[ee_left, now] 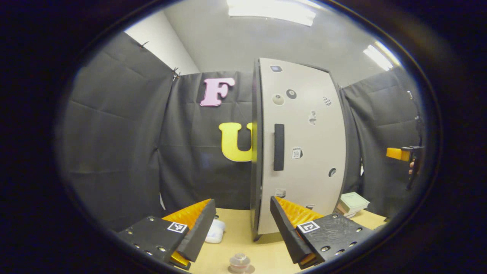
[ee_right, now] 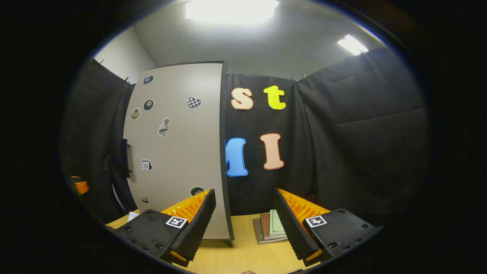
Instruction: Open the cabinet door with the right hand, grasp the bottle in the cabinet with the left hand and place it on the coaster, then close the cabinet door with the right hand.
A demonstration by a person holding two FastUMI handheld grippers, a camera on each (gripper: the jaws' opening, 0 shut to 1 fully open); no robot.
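Left gripper view: my left claw (ee_left: 243,228) sits low over the wooden table (ee_left: 266,255), fingers wide apart, nothing between them.
Cabinet: tall pale cabinet (ee_left: 304,152) stands upright on the table just ahead; door (ee_left: 308,125) shut flush, so I can't see inside.
Bottle: hidden behind the door, can't tell where in the cabinet it stands.
Handle: dark vertical bar handle (ee_left: 279,147) near the door's left edge in this view, untouched.
Door face: several small stickers; too small to make out much.
Coaster: small clear round thing (ee_left: 239,262) at the bottom edge, between my fingers' line and cut off by the rim. Prob. the coaster w/ sth on it, hard to say.
White item: soft white lump (ee_left: 215,231) on the table, partly hidden behind my left finger.
Books: small stack of books (ee_left: 352,203) on the table at the cabinet's right side.
Other claw: right gripper (ee_left: 403,154) far off at the right edge, held up about handle height, a bit of hand (ee_left: 411,168) behind it; well apart from the door.
Right gripper view: my right claw (ee_right: 245,224) also spread open, empty, facing the cabinet (ee_right: 179,152) from an angle; handle (ee_right: 124,158) seen edge-on at the far left.
Books again: books (ee_right: 271,227) lie flat between my fingers' line, right finger covers one corner.
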